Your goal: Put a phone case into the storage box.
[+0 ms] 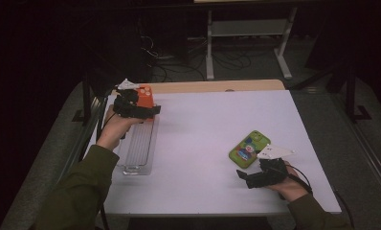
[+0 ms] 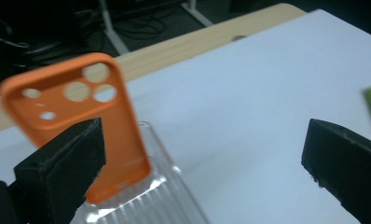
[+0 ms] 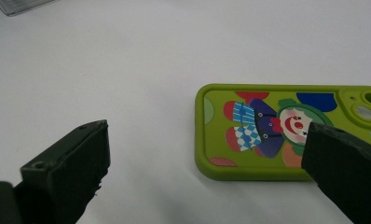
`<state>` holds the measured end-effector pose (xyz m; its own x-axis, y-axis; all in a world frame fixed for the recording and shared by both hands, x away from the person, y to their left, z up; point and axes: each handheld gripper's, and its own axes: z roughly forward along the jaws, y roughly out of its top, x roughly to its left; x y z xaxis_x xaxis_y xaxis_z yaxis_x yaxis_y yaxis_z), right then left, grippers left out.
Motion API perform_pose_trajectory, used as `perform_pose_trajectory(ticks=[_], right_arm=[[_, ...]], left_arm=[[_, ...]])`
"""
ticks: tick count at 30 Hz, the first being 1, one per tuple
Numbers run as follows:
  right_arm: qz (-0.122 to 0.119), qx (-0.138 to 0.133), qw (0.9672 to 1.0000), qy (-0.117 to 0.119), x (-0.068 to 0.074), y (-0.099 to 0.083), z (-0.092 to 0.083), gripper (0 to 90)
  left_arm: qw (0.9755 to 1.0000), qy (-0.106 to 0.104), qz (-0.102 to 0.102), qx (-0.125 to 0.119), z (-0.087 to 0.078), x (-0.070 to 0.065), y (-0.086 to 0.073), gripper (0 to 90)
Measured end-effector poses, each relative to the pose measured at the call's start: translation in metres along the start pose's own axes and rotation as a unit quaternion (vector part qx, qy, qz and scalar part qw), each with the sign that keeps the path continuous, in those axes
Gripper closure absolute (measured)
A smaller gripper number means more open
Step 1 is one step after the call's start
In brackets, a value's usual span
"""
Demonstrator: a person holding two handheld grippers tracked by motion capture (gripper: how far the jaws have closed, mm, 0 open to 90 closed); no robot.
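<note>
Right gripper [image 1: 250, 178]: jaws wide apart, hovering near the desk's front right corner.
Green clown-print phone case [image 3: 277, 130]: flat on the white desk top [image 1: 212, 124], just beyond that gripper, offset toward one jaw; long axis crosses the jaw gap.
Left gripper [image 1: 140, 111]: jaws apart, at the orange phone case [image 2: 81, 121] standing in the clear ribbed tray [image 1: 140, 153], left edge.
Room: dark, cables behind.

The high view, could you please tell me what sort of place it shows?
Probably a lab or workshop set up for recording: a white-topped table in a dark room, loose cables on the floor behind it, and a metal table frame beyond.
</note>
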<state>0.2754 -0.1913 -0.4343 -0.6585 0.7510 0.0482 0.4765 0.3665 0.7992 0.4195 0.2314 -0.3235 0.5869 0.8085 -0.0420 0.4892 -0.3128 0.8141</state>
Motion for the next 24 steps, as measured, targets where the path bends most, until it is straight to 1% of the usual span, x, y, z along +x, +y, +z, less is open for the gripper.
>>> perform_pose_trajectory(ticks=[2,3,4,5,6,7,11,13,14,17,18,21,24], right_arm=[[-0.002,0.001,1.0,-0.001,0.0,0.0,0.001,0.6],[-0.005,0.0,1.0,-0.002,-0.001,0.0,0.001,0.6],[-0.002,0.001,1.0,-0.002,-0.001,0.0,0.001,0.6],[-0.002,0.002,1.0,-0.001,-0.001,0.0,0.001,0.6],[0.002,0.004,1.0,0.0,0.0,0.0,0.001,0.6],[0.001,0.004,1.0,0.001,0.0,0.0,0.001,0.6],[0.001,0.002,1.0,-0.001,-0.001,-0.001,0.0,0.6],[0.002,0.002,1.0,-0.001,-0.001,-0.001,0.0,0.6],[0.0,0.002,1.0,-0.001,-0.001,-0.001,0.0,0.6],[0.001,0.003,1.0,0.0,-0.001,-0.001,0.0,0.6],[0.0,0.004,1.0,0.0,-0.001,0.0,0.001,0.6],[-0.001,0.002,1.0,-0.001,-0.002,0.0,0.001,0.6],[0.0,0.002,1.0,-0.002,-0.002,0.0,0.001,0.6]], left_arm=[[0.9999,-0.016,0.006,-0.002,0.0,-0.005,-0.001,0.0],[0.9996,-0.026,0.008,0.001,-0.001,-0.008,-0.002,0.0],[0.9994,-0.034,0.008,-0.003,0.0,-0.011,-0.003,0.0],[0.999,-0.042,0.015,-0.002,0.0,-0.014,-0.003,0.0],[0.9987,-0.049,0.015,-0.006,0.001,-0.018,-0.004,0.0],[0.9982,-0.055,0.021,-0.006,0.002,-0.022,-0.005,0.0],[0.996,-0.083,0.032,-0.008,0.004,-0.037,-0.008,0.0],[0.9946,-0.095,0.042,-0.009,0.005,-0.045,-0.01,0.0],[0.9939,-0.101,0.042,-0.011,0.006,-0.05,-0.011,0.0],[0.9922,-0.113,0.05,-0.01,0.008,-0.063,-0.015,0.0],[0.9914,-0.117,0.057,-0.01,0.009,-0.067,-0.016,0.0],[0.9896,-0.13,0.06,-0.009,0.011,-0.079,-0.022,0.0],[0.9875,-0.141,0.07,-0.006,0.014,-0.091,-0.027,0.0]])
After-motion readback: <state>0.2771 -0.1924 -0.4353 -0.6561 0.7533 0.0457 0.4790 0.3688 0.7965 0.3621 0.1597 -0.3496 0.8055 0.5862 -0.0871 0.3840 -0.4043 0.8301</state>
